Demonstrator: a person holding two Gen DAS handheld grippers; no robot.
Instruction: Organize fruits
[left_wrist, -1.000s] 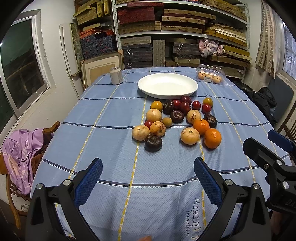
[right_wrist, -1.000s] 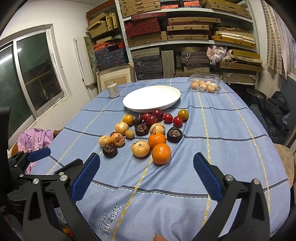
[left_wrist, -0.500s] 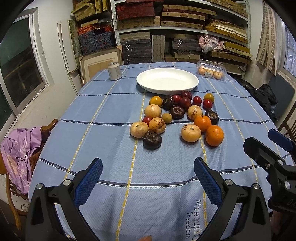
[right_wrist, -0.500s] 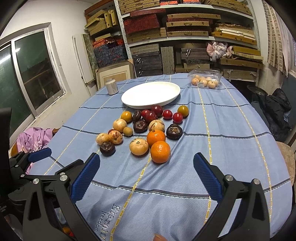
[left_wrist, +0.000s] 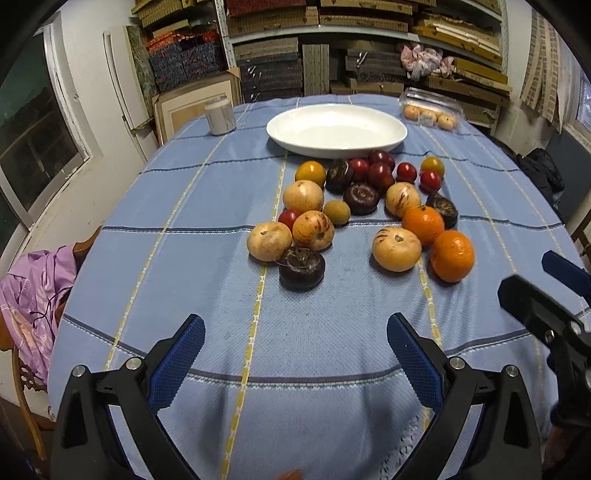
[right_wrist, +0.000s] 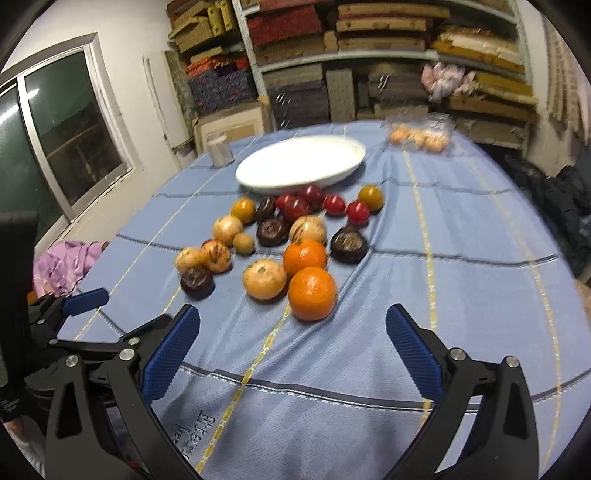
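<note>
While both tools are hovering over the tablecloth (left_wrist: 332, 332), the left gripper (left_wrist: 295, 354) and right gripper (right_wrist: 291, 343) are gaping wide, holding nothing — the fruits (left_wrist: 369, 210) are lying loose beside the plate (left_wrist: 336, 129), 2 oranges (right_wrist: 312, 293) nearest.

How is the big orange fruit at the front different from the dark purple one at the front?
The near orange is bright orange with smooth-looking skin; the near dark fruit is almost black-purple with a rough, dried stem patch on top. The orange looks rounder and taller, the dark fruit squatter. Both sit loose on the blue tablecloth, not on the white plate.
</note>
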